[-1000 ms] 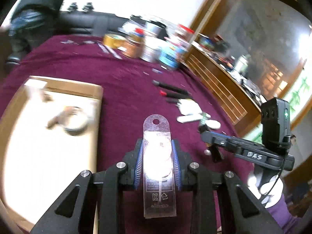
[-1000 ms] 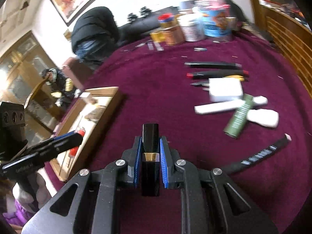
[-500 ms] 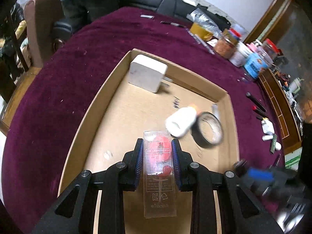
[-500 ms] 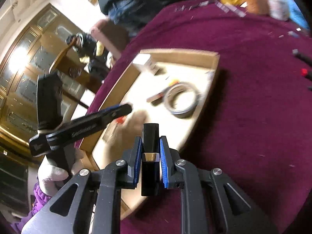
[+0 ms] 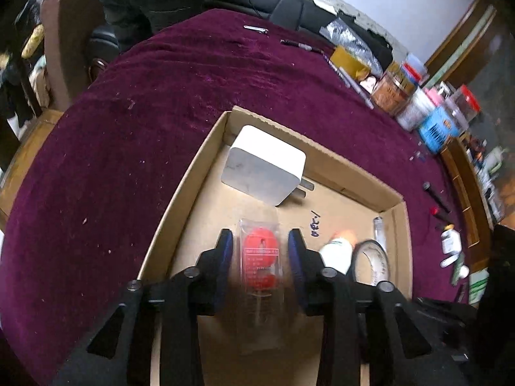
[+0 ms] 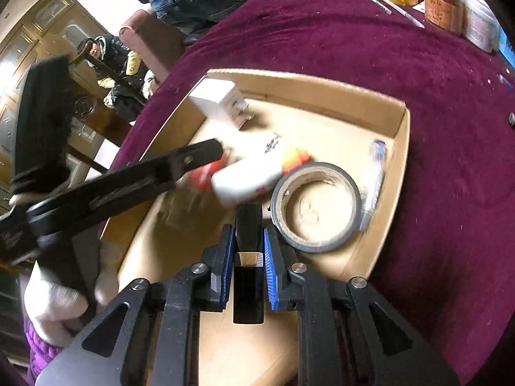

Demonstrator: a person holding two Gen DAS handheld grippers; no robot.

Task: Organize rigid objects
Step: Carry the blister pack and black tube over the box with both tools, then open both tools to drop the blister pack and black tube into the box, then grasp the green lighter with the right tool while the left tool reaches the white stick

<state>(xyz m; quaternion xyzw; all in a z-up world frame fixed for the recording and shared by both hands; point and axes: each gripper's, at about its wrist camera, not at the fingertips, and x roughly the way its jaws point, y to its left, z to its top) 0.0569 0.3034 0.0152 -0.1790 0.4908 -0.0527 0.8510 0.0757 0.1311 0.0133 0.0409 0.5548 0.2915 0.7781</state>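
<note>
With my left gripper (image 5: 260,251) opening off the clear packet (image 5: 260,257) over the cardboard tray (image 5: 180,199), next: drop the black bar (image 6: 248,263) clamped in my right gripper (image 6: 248,247).

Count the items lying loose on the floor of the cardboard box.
4: white charger in the far corner, white bottle mid-box, tape roll beside it, pen along the right wall. Others may be hidden behind the grippers.

The left tongs (image 5: 260,251) pointed steeply downward, jaws opening, pads apart; the right tongs (image 6: 247,251) angled down likewise, clamped tight.
</note>
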